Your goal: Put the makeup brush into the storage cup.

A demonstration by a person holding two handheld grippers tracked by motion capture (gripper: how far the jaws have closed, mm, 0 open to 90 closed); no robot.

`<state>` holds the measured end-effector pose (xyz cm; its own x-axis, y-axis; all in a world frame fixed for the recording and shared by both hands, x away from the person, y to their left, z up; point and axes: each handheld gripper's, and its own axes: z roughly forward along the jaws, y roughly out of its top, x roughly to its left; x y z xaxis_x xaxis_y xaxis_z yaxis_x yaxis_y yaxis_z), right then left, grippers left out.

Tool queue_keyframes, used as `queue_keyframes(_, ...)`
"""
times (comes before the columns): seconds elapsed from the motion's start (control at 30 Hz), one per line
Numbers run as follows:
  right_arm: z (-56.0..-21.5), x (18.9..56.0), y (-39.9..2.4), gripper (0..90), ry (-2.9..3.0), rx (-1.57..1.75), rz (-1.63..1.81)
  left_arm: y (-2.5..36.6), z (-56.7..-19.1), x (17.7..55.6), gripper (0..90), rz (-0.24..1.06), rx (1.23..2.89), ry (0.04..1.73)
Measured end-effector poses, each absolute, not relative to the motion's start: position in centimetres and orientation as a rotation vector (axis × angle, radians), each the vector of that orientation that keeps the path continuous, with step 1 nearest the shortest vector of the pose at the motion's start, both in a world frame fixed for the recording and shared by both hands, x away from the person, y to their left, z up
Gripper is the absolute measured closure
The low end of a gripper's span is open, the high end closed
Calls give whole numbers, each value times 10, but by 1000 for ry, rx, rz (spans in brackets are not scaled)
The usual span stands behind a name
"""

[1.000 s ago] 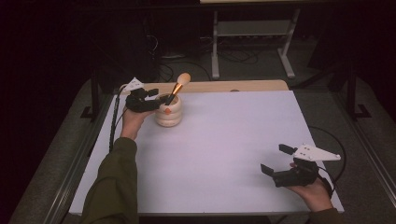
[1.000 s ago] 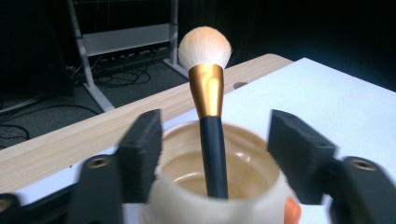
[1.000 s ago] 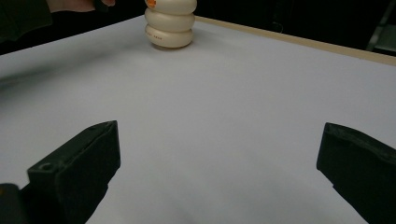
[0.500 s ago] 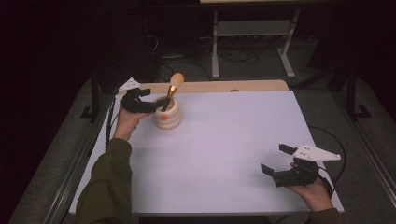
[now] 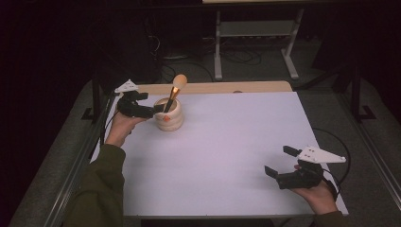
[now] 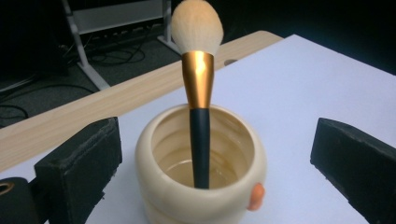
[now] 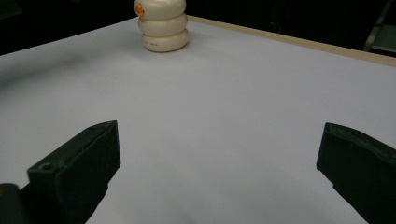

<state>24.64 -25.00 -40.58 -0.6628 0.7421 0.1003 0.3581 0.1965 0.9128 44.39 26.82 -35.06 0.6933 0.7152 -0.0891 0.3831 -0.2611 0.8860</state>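
A cream ribbed cup (image 5: 169, 115) stands at the far left of the white table top (image 5: 227, 142). In it leans a makeup brush (image 5: 176, 87) with a black handle, a gold ferrule and cream bristles. The left gripper view looks into the cup (image 6: 201, 186) with the brush (image 6: 198, 79) upright in it. My left gripper (image 5: 155, 109) hovers just left of the cup; its jaws have just been opening and now stand wide, the pads touching nothing (image 6: 217, 156). At the near right my right gripper (image 5: 280, 161) stands open over bare table (image 7: 215, 168), and the cup (image 7: 163, 25) lies far ahead of it.
A wooden strip (image 5: 222, 87) runs along the table's far edge. Beyond it on the dark floor are a metal stand (image 5: 255, 42) and cables. The table's front edge lies just under the right hand (image 5: 317, 196).
The left gripper has let go of the brush, opened and drawn back to the left and a little upward. The brush now stands free in the cup. The right gripper has kept still.
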Motion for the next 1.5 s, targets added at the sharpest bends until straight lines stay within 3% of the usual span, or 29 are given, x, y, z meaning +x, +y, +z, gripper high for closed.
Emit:
queue_keyframes(0.9,-404,246,-250,0,2108,1031,1457,276,-342,373,15,391,1883,816)
queue_keyframes(1.5,-402,245,-251,0,2094,1032,1460,280,-368,325,15,410,1897,827)
